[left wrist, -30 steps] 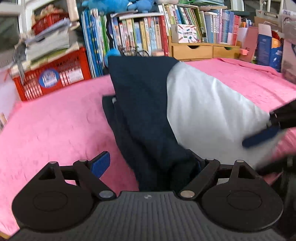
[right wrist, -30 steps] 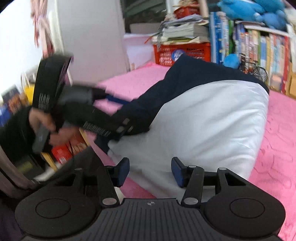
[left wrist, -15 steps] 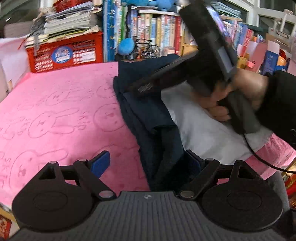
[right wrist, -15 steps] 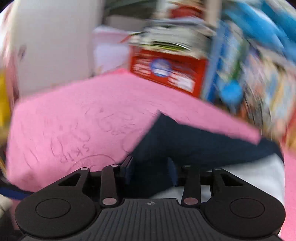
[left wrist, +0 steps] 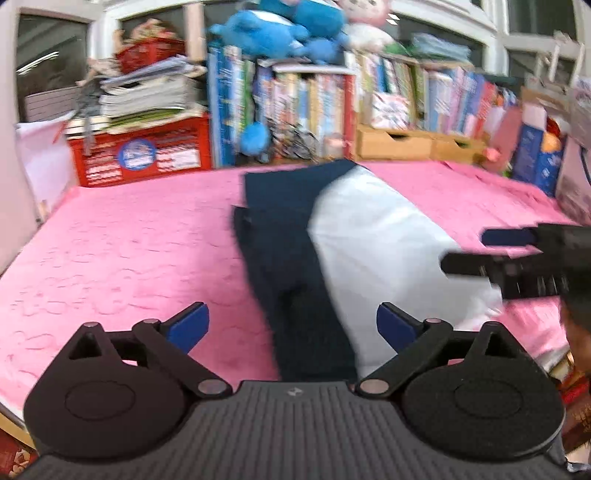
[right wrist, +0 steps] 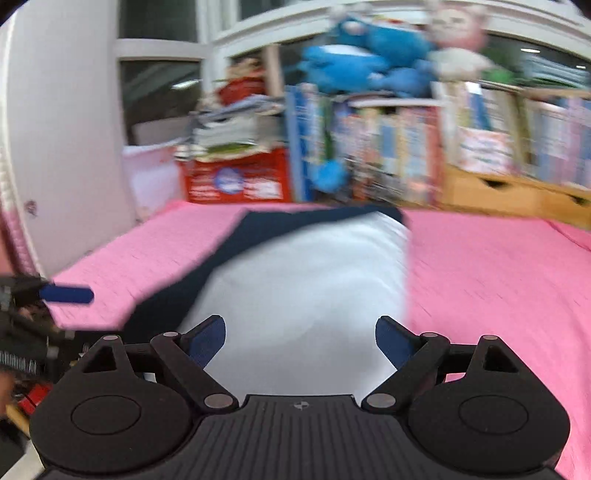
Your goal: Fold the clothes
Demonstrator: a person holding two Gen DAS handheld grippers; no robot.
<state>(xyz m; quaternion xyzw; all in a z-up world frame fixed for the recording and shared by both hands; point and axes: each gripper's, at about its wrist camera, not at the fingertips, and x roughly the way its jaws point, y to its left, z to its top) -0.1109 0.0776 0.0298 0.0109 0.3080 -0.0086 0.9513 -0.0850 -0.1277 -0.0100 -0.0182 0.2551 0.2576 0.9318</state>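
Observation:
A navy and white garment (left wrist: 332, 251) lies folded lengthwise on the pink bedspread (left wrist: 129, 251), navy part to the left, white part to the right. My left gripper (left wrist: 293, 326) is open and empty above its near end. My right gripper (right wrist: 300, 338) is open and empty over the white part (right wrist: 306, 280). The right gripper also shows at the right edge of the left wrist view (left wrist: 517, 254). One blue fingertip of the left gripper (right wrist: 66, 294) shows at the left of the right wrist view.
Behind the bed stand a red crate (left wrist: 140, 155) with stacked papers, a row of books (left wrist: 295, 110), wooden drawers (left wrist: 413, 144) and blue plush toys (left wrist: 295, 26). A white wall (right wrist: 55, 129) is on the left. The bed's near-left edge (right wrist: 88, 325) is close.
My left gripper has let go of the navy part and both grippers have opened and drawn back toward the near edge. The right gripper has left the navy fold it was on.

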